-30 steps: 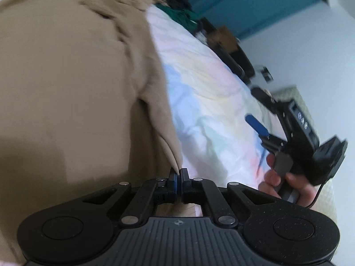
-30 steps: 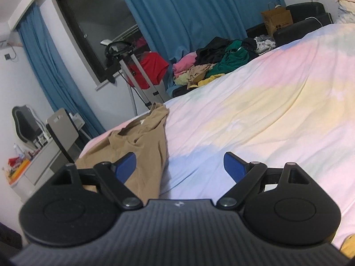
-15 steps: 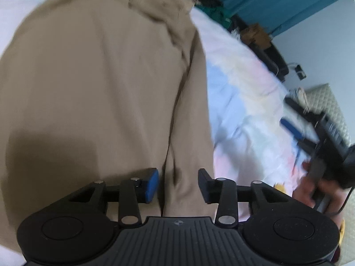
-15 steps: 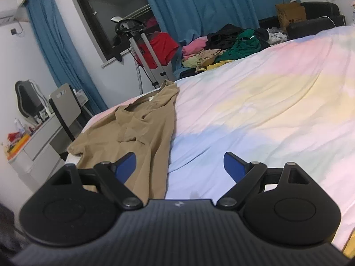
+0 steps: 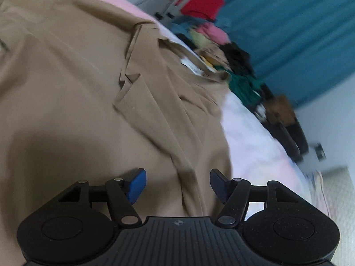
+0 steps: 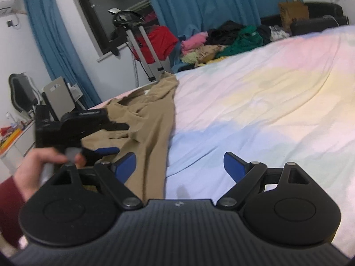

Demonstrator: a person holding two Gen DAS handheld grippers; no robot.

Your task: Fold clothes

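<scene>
Folding: judged mid-task, with 1 tan garment (image 5: 93, 102) spread on the bed (image 6: 255, 102) and no tidy fold visible yet.
Garment place: directly under and ahead of the left tool (image 5: 177, 184); in the right wrist view it lies ahead and left of the right tool (image 6: 178, 166), running away toward the far edge of the bed.
Left tool: jaws opening, blue pads apart; a raised seam or folded edge of the cloth runs between them, but neither pad presses on it.
Right tool: spread wide, nothing between the pads, hanging over bare sheet just beside the garment's right edge.
Person's hand (image 6: 37, 166): wrapped round the left tool's handle, red sleeve at the wrist.
Collar area: a flap and a white label sit ahead of the left tool, with creases around them.
Risk 1: the ridge between the left pads may stay bunched, so the next fold could lock in a crease.
Risk 2: a pinch taken here might catch only 1 layer, and the layers would slide apart when lifted.
Risk 3: the right tool could close on the sheet instead of the cloth edge, dragging the bedding.
Blur: the left wrist view is smeared, so fine cloth detail is uncertain.
</scene>
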